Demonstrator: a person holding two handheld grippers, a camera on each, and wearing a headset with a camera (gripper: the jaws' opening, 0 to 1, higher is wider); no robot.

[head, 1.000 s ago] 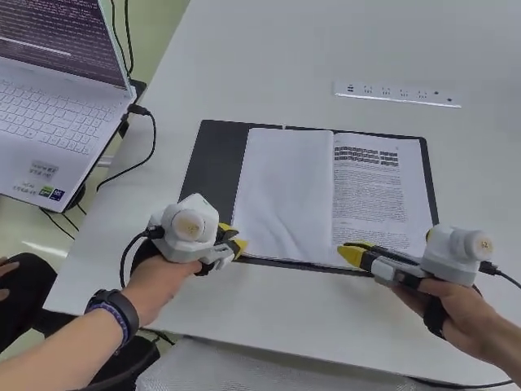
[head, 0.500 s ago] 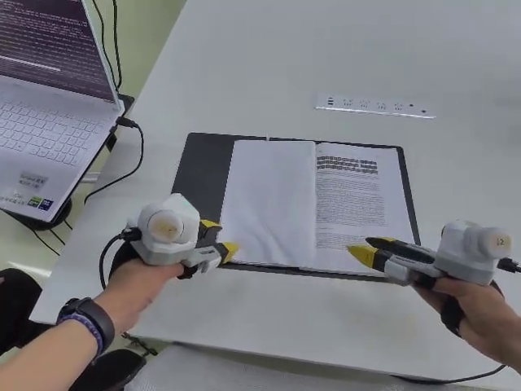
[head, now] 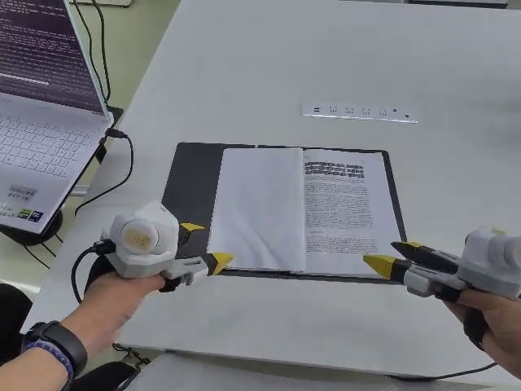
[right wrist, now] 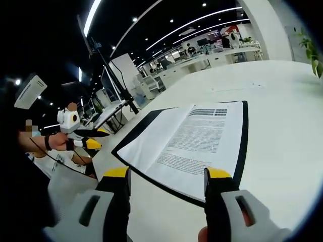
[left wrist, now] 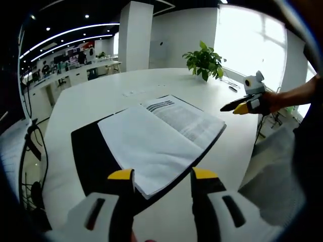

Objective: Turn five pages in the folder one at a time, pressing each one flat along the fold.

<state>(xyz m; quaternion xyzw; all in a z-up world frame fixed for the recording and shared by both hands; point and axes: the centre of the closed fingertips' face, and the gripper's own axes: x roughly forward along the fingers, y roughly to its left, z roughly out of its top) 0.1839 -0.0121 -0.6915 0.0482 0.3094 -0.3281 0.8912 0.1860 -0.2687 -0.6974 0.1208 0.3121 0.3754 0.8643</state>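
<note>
Folder [head: 195, 175] lies open flat on counter [head: 326, 65]. Left tongs [head: 207, 244] released, empty, just off folder's near-left corner. Right tongs [head: 392, 255] spread, empty, off near-right corner by printed page [head: 342, 204]. Likely poised to lift that page's edge.

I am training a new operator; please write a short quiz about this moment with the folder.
1. True or false: the left gripper and the right gripper are both open and hold nothing.
2. In the head view, which page of the folder carries printed text? A. left page B. right page C. both
3. Fill in: beyond the folder lies a white ____.
Key: 1 true; 2 B; 3 power strip.
</note>
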